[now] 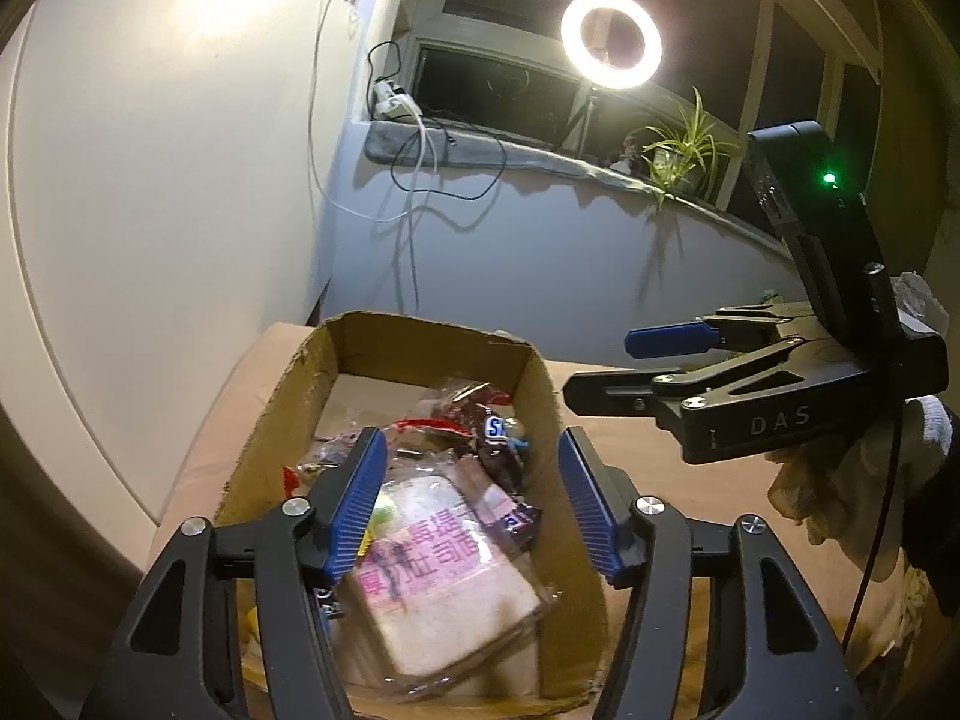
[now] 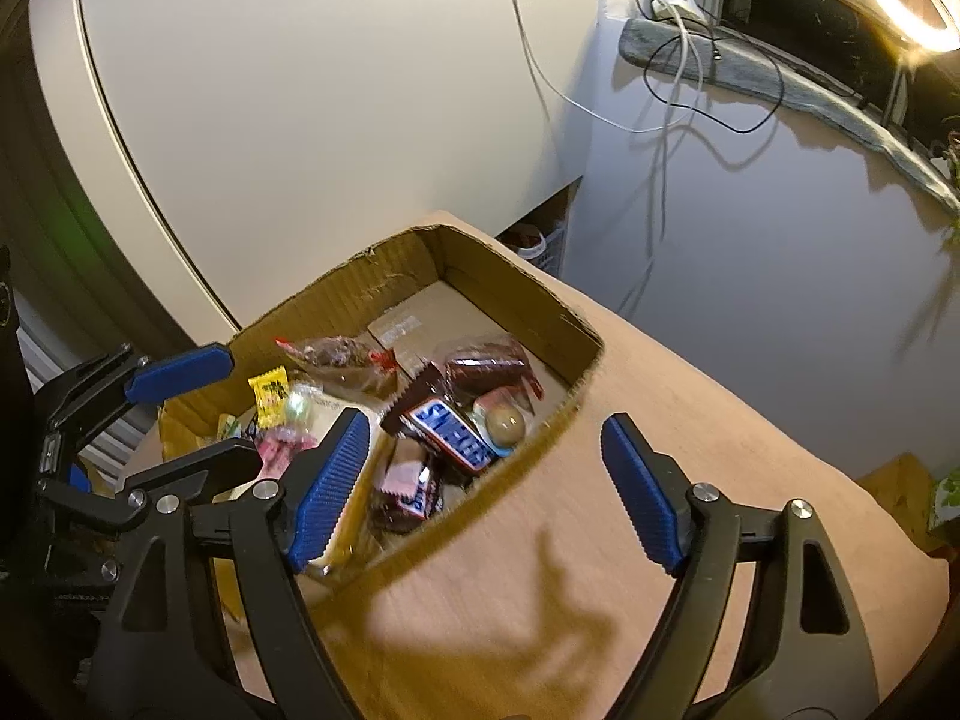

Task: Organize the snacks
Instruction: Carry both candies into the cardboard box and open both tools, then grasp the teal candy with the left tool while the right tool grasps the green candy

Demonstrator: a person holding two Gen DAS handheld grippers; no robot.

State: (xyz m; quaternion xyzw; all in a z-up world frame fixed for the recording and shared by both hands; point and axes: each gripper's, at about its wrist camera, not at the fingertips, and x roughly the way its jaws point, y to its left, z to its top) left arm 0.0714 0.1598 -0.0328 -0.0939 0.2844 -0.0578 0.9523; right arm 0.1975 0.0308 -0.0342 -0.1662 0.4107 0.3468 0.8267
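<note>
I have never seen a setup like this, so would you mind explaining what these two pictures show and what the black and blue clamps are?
Each clamp is a hand-held two-finger gripper with a fisheye camera looking along its blue-padded fingers. One picture comes from the left gripper, the other from the right gripper. Each also sees the other from the side; in the left view a gloved hand holds the right one. Both are open and hold nothing. A cardboard box stands on the tan table, holding snacks: a bagged bread slice, a Snickers bar and a yellow candy. A ring light shines by the window.
</note>
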